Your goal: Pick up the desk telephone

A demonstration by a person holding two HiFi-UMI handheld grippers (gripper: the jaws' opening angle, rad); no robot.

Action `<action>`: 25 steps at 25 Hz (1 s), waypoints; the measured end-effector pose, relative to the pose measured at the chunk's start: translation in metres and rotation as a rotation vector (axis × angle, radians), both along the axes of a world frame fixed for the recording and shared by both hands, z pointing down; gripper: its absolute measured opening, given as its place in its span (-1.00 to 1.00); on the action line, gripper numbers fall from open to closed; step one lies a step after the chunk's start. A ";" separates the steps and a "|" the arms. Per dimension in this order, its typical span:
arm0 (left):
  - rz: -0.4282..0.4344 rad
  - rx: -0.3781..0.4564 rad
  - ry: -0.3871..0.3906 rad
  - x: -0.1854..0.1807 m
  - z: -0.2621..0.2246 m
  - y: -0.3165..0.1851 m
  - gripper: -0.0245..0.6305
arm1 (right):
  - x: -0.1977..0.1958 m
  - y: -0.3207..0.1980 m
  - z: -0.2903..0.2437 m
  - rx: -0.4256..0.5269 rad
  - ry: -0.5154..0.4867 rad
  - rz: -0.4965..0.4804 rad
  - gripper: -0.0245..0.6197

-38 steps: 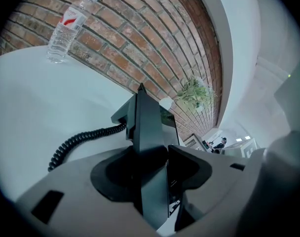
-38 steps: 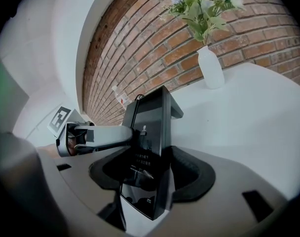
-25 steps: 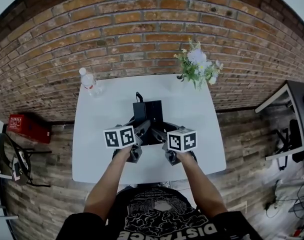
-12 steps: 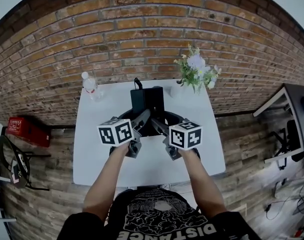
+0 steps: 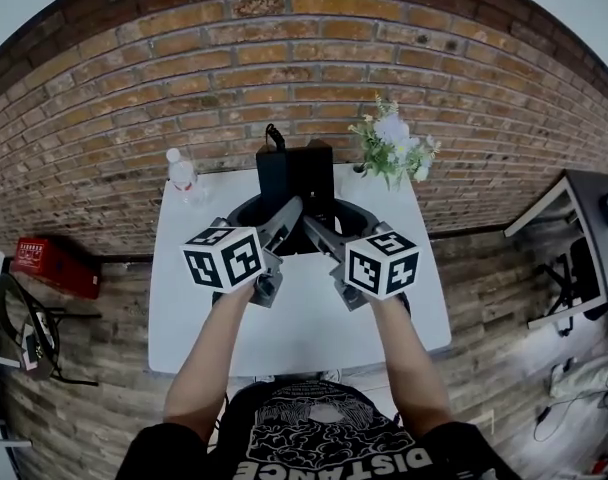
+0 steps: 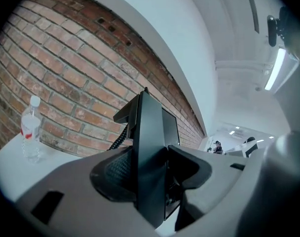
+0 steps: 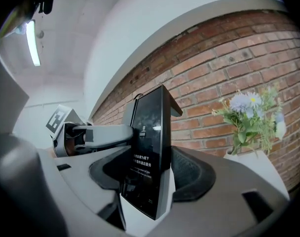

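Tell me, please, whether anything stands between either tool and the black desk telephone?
Nothing visible does: the left tool and the right tool each clamp the black rectangular desk telephone directly, jaws pressed against its sides.

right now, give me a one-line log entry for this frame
stage: lift | desk telephone: upright, seemingly clear of table | left gripper: shut on it | right gripper: shut on it | nearby: bottle, flowers

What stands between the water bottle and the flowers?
The black desk telephone; the head view shows it between the bottle and the flowers.
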State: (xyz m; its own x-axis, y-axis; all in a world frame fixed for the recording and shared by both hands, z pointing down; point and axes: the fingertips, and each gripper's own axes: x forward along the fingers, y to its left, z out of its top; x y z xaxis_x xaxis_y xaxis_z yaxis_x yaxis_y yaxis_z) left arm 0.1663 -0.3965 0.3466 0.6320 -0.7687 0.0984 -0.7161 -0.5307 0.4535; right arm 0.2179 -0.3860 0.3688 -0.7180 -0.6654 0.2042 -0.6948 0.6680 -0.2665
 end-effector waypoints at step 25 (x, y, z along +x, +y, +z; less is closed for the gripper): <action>-0.019 0.218 -0.026 -0.014 -0.095 0.019 -0.27 | -0.016 0.013 -0.091 0.225 -0.020 -0.003 -0.15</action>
State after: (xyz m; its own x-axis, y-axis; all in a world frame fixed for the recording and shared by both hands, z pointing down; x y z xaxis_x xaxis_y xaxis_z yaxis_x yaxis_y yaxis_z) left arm 0.1525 -0.3772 0.2514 0.6169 -0.7851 -0.0557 -0.7365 -0.6008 0.3109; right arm 0.2021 -0.3729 0.2778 -0.7222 -0.6907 0.0366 -0.6891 0.7140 -0.1242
